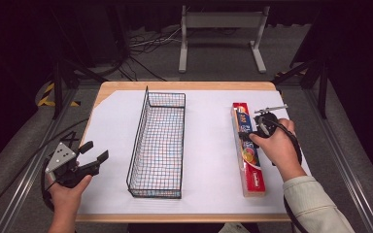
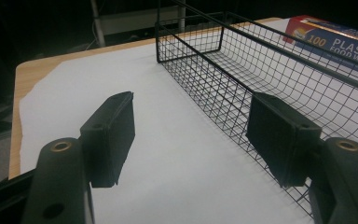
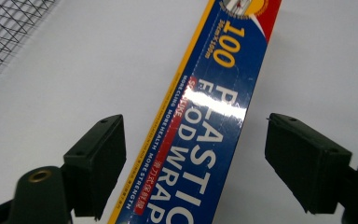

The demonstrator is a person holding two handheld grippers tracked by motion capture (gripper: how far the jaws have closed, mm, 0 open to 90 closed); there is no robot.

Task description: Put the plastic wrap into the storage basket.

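A long box of plastic food wrap lies flat on the white sheet at the right of the high view. Its long side runs from the top of the picture down toward the bottom edge of the table. The right gripper is right over the middle part of the box, held in the person's right hand. In the right gripper view the box runs up between the two black jaws, a bit slanted, with one jaw on each long side of it. The jaws are wide apart and there is white sheet showing between each jaw and the box, so they do not touch it. My guess is that the next move is to close on the box across its thin side, and the jaws already sit the right way for that. The left gripper is far off at the lower left of the high view, its jaws apart and holding nothing. A wire basket stands in the middle of the sheet, between the two grippers, with its long side running the same way as the box. The right hand is much nearer to the box.
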